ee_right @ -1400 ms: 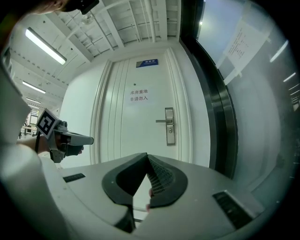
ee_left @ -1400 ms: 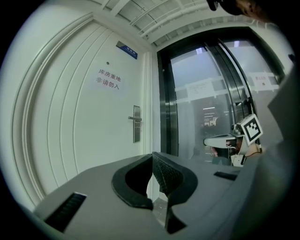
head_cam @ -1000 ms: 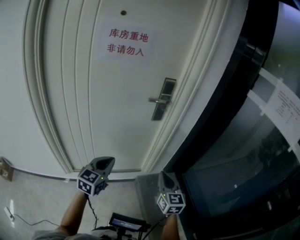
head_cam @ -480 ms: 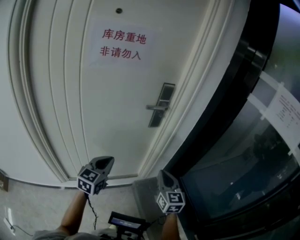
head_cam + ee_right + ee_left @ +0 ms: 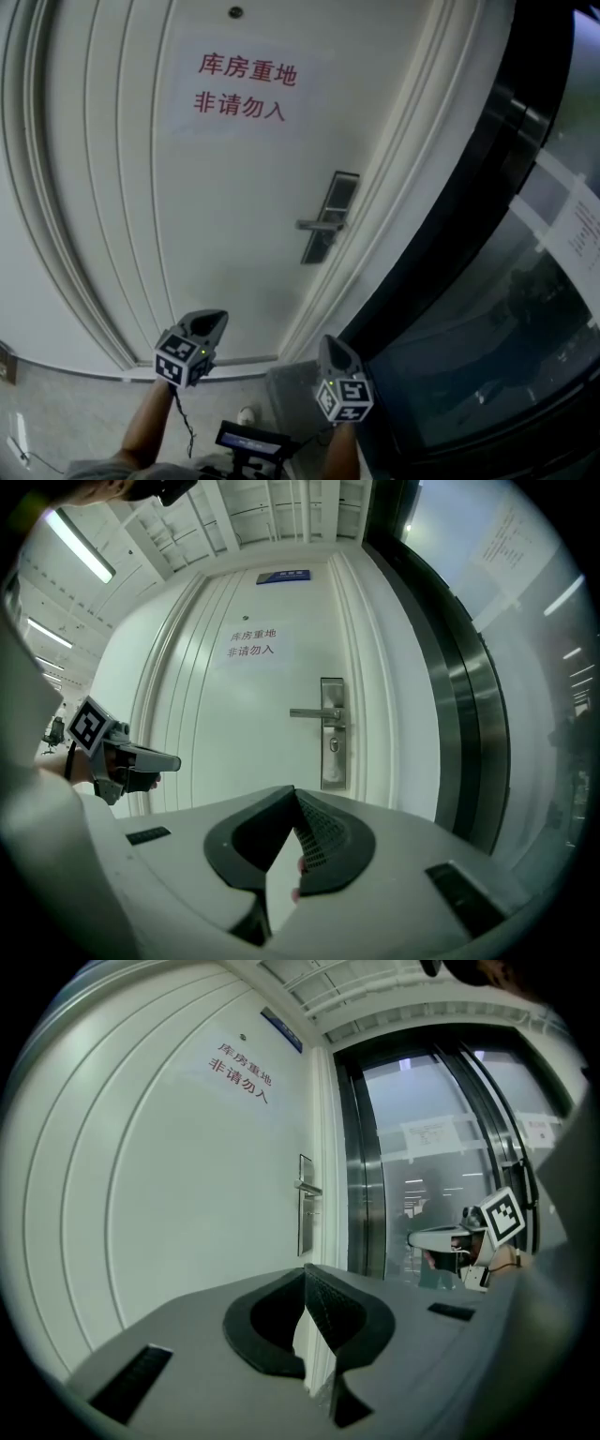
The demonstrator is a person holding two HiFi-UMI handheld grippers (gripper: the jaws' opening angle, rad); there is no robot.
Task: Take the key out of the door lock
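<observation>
A white door (image 5: 187, 206) fills the head view. On its right side a silver lock plate (image 5: 330, 217) carries a lever handle (image 5: 314, 225). In the right gripper view the lock plate (image 5: 332, 733) shows a small keyhole spot (image 5: 334, 745) under the handle; I cannot make out a key at this size. My left gripper (image 5: 214, 319) and right gripper (image 5: 330, 342) are held level, well short of the door, both shut and empty. The lock plate (image 5: 306, 1206) also shows far ahead of the left gripper (image 5: 305, 1271). The right gripper (image 5: 294, 791) points roughly at the lock.
A paper sign with red characters (image 5: 242, 89) hangs on the door above the lock. A dark-framed glass wall (image 5: 487, 281) with a posted notice (image 5: 581, 225) runs along the right. A wall socket (image 5: 7, 361) and a cable sit low on the left.
The door and its sign have grown larger and nearer in the head view. Both grippers keep their places in the picture and stay shut.
</observation>
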